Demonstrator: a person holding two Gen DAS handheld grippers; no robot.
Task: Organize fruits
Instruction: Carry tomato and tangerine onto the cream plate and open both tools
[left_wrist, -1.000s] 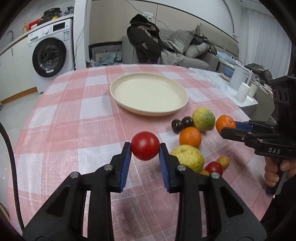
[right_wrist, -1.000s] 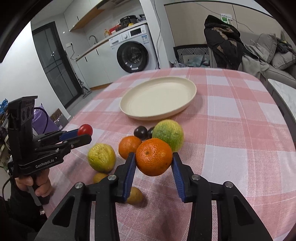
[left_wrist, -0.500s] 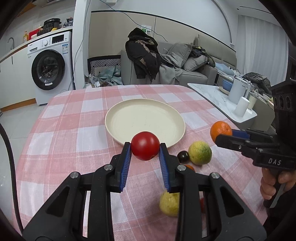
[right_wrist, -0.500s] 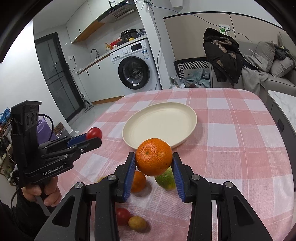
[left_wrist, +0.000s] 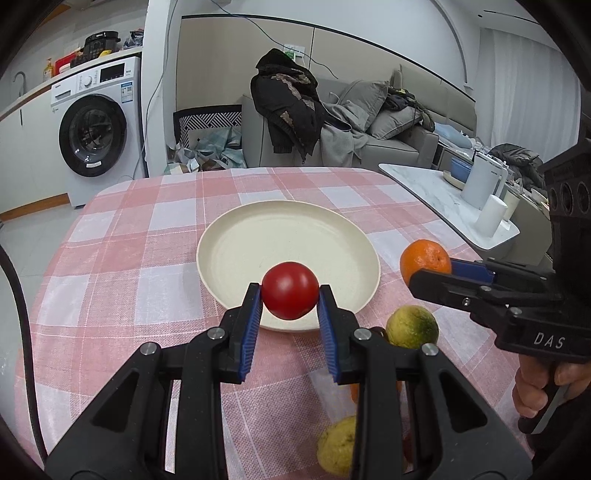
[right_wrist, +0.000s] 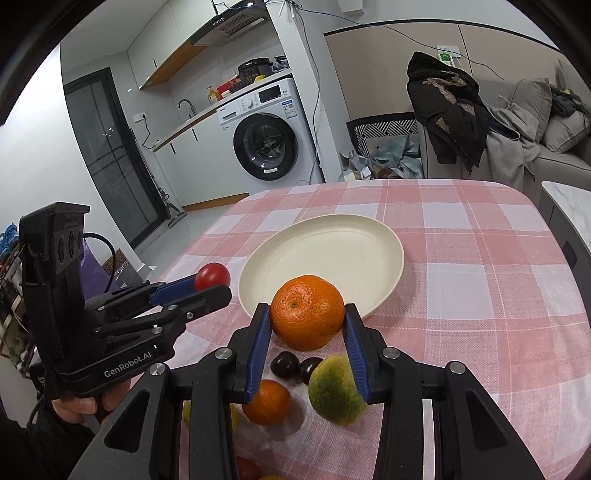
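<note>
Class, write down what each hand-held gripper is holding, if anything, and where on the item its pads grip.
Left hand-held gripper: a tomato, pinched at its two sides. Right hand-held gripper: an orange, also pinched at its sides.

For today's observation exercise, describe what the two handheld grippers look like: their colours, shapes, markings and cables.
Both are black plastic, pistol-grip tools. The left gripper and right gripper each have two angled black fingers with silver screws and ribbed blue pads. The left one reads "GenRobot.AI" in white, the right one "DAS". Each carries a boxy black block with round holes. A black cable runs from the left one. A dark sleeve shows at the left hand.
</note>
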